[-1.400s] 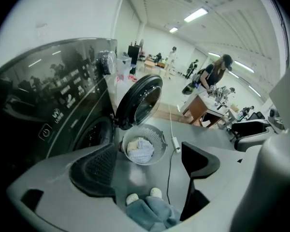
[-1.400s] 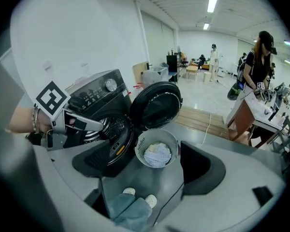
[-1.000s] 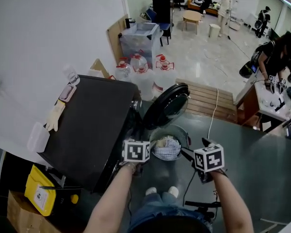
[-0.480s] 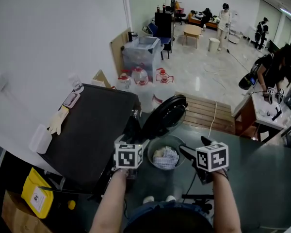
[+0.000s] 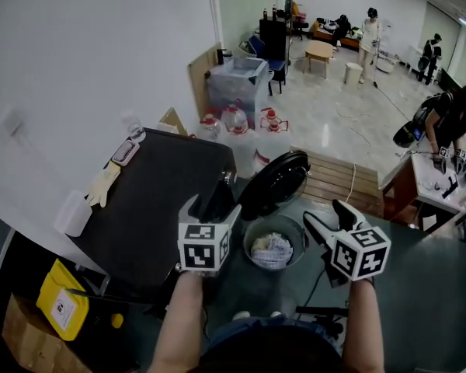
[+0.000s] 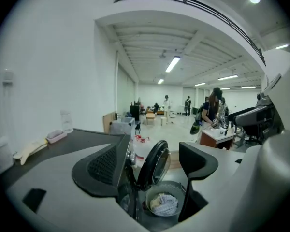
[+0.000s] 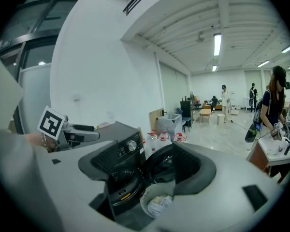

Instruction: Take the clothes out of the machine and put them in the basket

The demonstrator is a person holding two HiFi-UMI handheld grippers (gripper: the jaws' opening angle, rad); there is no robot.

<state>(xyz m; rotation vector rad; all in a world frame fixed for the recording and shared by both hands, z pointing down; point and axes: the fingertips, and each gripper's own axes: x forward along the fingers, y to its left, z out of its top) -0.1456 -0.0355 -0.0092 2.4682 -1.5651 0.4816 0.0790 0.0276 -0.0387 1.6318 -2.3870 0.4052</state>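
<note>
Round perforated basket (image 5: 248,242) w/ crumpled clothes (image 5: 272,250); left gripper (image 5: 212,203), right gripper (image 5: 325,211) fingers apart, empty, closing.

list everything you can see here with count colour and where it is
washing machine: one, black, by the left wall
machine door: one, black, swung open
basket: one, pale grey, floor below the door
clothes: small heap, white and checked, in the basket
water jugs: at least three, clear with red caps, behind the machine
glove: one, pale yellow, on the machine's top
pallet: one, wooden, floor beyond the door
left gripper: one, grey, over the machine's front, empty, jaws closing
right gripper: one, grey, right of the basket, empty, jaws closing
</note>
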